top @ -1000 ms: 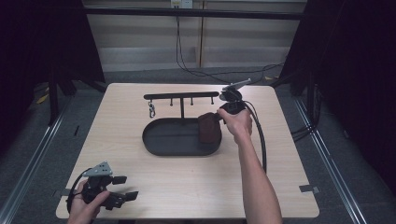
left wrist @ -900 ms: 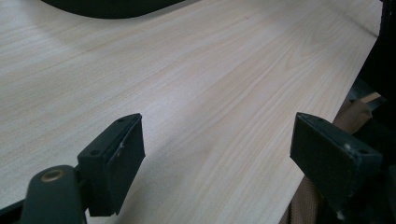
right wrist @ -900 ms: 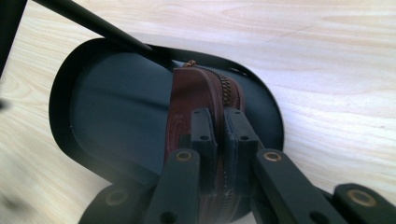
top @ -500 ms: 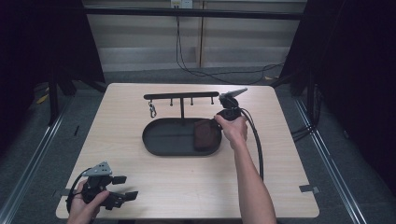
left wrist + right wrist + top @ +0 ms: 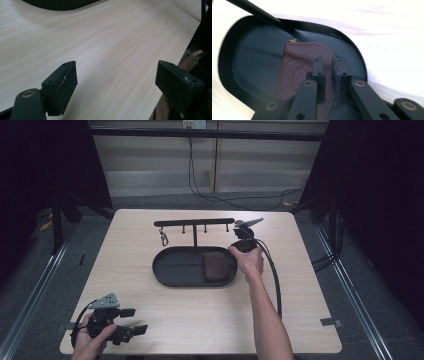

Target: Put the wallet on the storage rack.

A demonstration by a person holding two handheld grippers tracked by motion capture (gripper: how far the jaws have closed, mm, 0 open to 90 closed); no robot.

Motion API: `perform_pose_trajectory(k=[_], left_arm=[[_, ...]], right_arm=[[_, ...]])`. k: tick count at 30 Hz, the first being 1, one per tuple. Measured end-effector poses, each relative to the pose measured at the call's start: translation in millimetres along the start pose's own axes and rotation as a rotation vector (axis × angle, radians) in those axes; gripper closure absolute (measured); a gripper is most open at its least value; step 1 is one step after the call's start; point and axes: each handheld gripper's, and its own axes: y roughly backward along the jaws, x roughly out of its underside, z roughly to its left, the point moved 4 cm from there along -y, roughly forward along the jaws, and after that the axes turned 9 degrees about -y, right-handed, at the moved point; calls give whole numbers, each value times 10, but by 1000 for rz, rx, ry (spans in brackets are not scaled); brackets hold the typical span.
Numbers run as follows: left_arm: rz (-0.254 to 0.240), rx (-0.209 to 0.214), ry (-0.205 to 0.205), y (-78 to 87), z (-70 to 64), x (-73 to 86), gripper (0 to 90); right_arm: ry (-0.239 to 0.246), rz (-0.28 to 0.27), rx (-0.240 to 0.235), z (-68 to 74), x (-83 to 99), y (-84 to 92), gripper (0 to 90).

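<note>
A dark brown leather pouch lies flat in the right end of a black oval tray at mid-table. My right gripper reaches in from the tray's right side, under the person's hand. In the right gripper view its jaws stand almost together, a thin slit between them, with my right gripper pinching the top of the stamped pouch inside the tray. My left gripper rests at the table's near left corner. In the left gripper view the left gripper is open over bare wood.
A black rack with several hooks stands just behind the tray, and a metal clip hangs from its left hook. The rack's post rises at the tray's far side. The table's edge runs close to the left gripper. A cable trails along the right forearm.
The right gripper has come down with the pouch, which was tilted up at the tray's right end and now lies flat in it. The left gripper has stayed put.
</note>
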Motion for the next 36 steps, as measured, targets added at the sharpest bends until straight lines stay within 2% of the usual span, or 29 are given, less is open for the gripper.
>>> perform_pose_trajectory(k=[7,14,21,29,33,36], left_arm=[[-4,-4,-1,6,2,-2,176],[-7,2,2,4,6,-6,176],[-15,-2,7,9,23,-5,176],[-14,-11,4,11,26,-10,176],[-18,-10,8,17,32,-11,177],[-16,-10,7,21,36,-11,176]], right_arm=[[19,-19,-8,20,13,56,740],[57,-49,-41,73,53,193,523],[78,-87,-61,84,77,282,367],[112,-120,-64,27,171,358,322],[125,-141,-72,59,202,422,256],[132,-149,-71,26,270,436,226]])
